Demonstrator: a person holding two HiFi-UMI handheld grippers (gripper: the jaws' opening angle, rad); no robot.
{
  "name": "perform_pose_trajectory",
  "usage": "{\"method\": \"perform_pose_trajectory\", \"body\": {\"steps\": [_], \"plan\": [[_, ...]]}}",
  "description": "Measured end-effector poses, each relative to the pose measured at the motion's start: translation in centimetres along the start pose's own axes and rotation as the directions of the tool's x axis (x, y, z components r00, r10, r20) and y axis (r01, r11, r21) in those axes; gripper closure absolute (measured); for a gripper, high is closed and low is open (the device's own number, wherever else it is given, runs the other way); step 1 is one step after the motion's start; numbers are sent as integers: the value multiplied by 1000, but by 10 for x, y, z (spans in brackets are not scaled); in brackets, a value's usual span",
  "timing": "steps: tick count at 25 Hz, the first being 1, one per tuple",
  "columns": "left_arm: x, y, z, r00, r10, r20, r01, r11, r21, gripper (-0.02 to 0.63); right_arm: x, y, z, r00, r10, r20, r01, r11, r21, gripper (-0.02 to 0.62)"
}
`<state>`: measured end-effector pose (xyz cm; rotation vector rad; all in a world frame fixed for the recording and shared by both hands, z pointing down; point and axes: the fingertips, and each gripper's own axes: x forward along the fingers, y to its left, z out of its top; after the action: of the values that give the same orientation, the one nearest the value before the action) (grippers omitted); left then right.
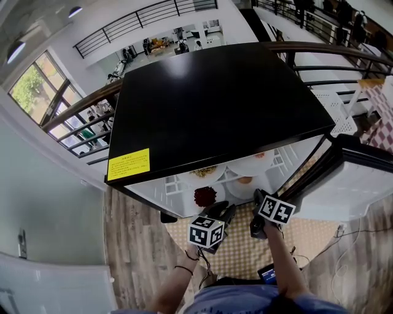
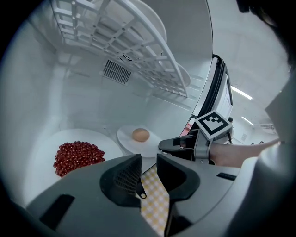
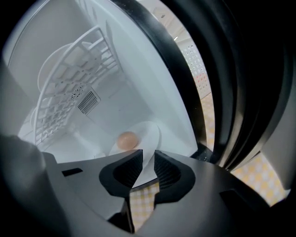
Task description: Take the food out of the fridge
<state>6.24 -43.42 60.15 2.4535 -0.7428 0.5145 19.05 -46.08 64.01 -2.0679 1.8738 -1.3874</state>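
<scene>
Daylight is coming in through a tall window [image 1: 31,86] at ten o'clock, with green leaves showing behind the glass. Two oval ceiling lamps [image 1: 15,50] are sitting near eleven o'clock. A dark railing [image 1: 77,110] is curving in from nine o'clock, and a second railing [image 1: 153,15] is running along an upper gallery at twelve. A pale wall [image 1: 43,196] is filling the eight o'clock side. Wood-look flooring [image 1: 138,245] is showing at seven, a yellow checked mat [image 1: 245,242] is covering the floor near six, and cables [image 1: 359,236] are trailing at four.
</scene>
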Motion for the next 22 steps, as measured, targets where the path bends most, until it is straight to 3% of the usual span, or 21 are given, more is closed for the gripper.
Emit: {"method": "perform_pose_trajectory", "body": {"steps": [6, 10, 16, 22], "plan": [[1, -6, -15, 1000, -21, -12, 20, 996, -82, 506, -13, -3, -8, 999, 19, -32, -17, 999, 43, 522], [7, -12, -33, 997, -60, -53, 51, 986, -159, 469, -24, -5, -19, 998, 33, -44, -31, 998, 51, 522], [22, -9, -45, 996, -88, -16, 74, 912, -403, 433, -35, -8, -28, 997, 55, -61, -50, 995, 85, 526], [34, -10, -49, 995, -86, -49, 61, 921, -385, 428, -45, -13, -42, 994, 59, -96, -52, 996, 75, 531]]}}
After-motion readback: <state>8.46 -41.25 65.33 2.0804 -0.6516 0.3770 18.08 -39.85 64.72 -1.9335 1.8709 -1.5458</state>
